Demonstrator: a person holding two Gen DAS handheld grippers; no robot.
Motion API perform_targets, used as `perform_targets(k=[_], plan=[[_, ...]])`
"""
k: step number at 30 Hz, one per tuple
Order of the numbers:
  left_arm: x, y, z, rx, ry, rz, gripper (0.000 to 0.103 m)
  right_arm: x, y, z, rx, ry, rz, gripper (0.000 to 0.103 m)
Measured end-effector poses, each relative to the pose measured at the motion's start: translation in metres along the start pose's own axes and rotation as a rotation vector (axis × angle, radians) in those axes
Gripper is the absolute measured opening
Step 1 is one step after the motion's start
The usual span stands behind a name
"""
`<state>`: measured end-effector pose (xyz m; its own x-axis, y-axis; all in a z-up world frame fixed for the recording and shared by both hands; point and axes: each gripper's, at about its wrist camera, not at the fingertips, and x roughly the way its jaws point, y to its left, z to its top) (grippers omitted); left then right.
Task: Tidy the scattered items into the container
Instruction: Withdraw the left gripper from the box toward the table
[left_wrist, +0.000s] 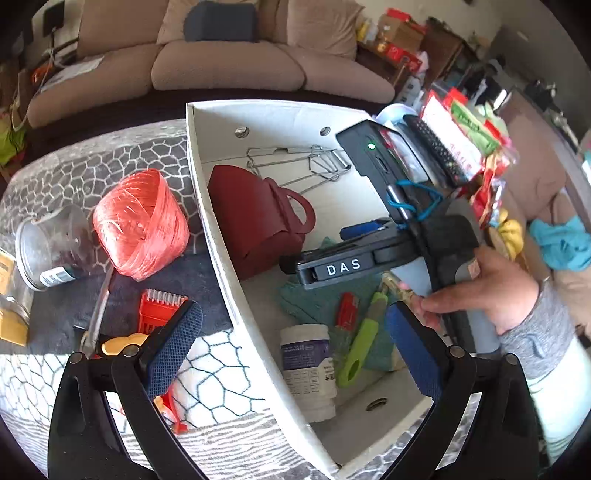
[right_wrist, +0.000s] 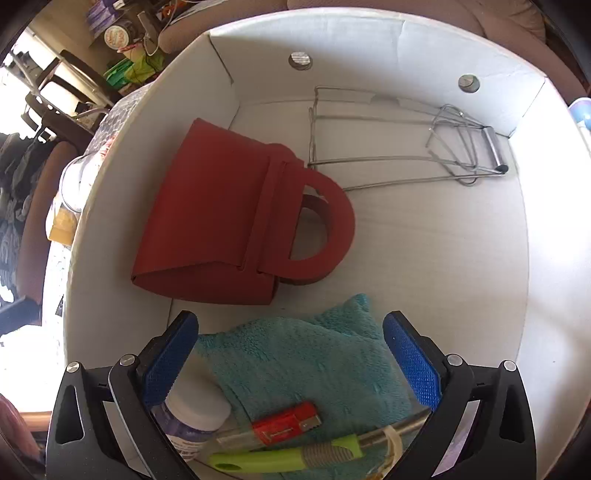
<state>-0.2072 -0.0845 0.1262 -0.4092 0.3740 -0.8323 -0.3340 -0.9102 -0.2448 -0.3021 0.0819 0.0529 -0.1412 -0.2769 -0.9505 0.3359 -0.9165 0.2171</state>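
Observation:
A white box (left_wrist: 214, 236) stands on the patterned table and holds a dark red bag (left_wrist: 255, 218), a wire tool (left_wrist: 306, 162), a teal cloth (left_wrist: 314, 299), a white bottle (left_wrist: 308, 369), a red lighter (left_wrist: 347, 310) and a green-handled tool (left_wrist: 360, 347). My left gripper (left_wrist: 291, 347) is open and empty, straddling the box's near left wall. My right gripper (right_wrist: 290, 365) is open and empty inside the box, above the teal cloth (right_wrist: 314, 354), the lighter (right_wrist: 288, 422), the green-handled tool (right_wrist: 280, 458) and the bottle (right_wrist: 192, 417). The red bag (right_wrist: 221, 225) and wire tool (right_wrist: 406, 147) lie beyond it. The right gripper's body shows in the left wrist view (left_wrist: 369, 254).
Outside the box on the left lie a spool of orange twine (left_wrist: 142, 221), a glass jar on its side (left_wrist: 51, 247), a red comb-like piece (left_wrist: 159, 314), a metal utensil (left_wrist: 98, 317) and a yellow item (left_wrist: 122, 345). A sofa (left_wrist: 221, 62) stands behind. Snack packets (left_wrist: 465, 136) lie to the right.

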Motion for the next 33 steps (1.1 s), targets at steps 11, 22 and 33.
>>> perform_targets(k=[11, 22, 33], plan=[[0.020, 0.003, 0.016, 0.031, -0.044, 0.063, 0.100, 0.015, -0.002, 0.022, 0.009, 0.027, -0.026, 0.103], [0.028, 0.015, 0.006, 0.007, -0.006, 0.060, 0.100, 0.034, 0.005, 0.024, -0.042, 0.034, -0.182, 0.103], [-0.017, 0.042, -0.040, -0.055, -0.031, 0.064, 0.100, -0.059, -0.016, -0.023, 0.120, -0.102, 0.045, 0.103]])
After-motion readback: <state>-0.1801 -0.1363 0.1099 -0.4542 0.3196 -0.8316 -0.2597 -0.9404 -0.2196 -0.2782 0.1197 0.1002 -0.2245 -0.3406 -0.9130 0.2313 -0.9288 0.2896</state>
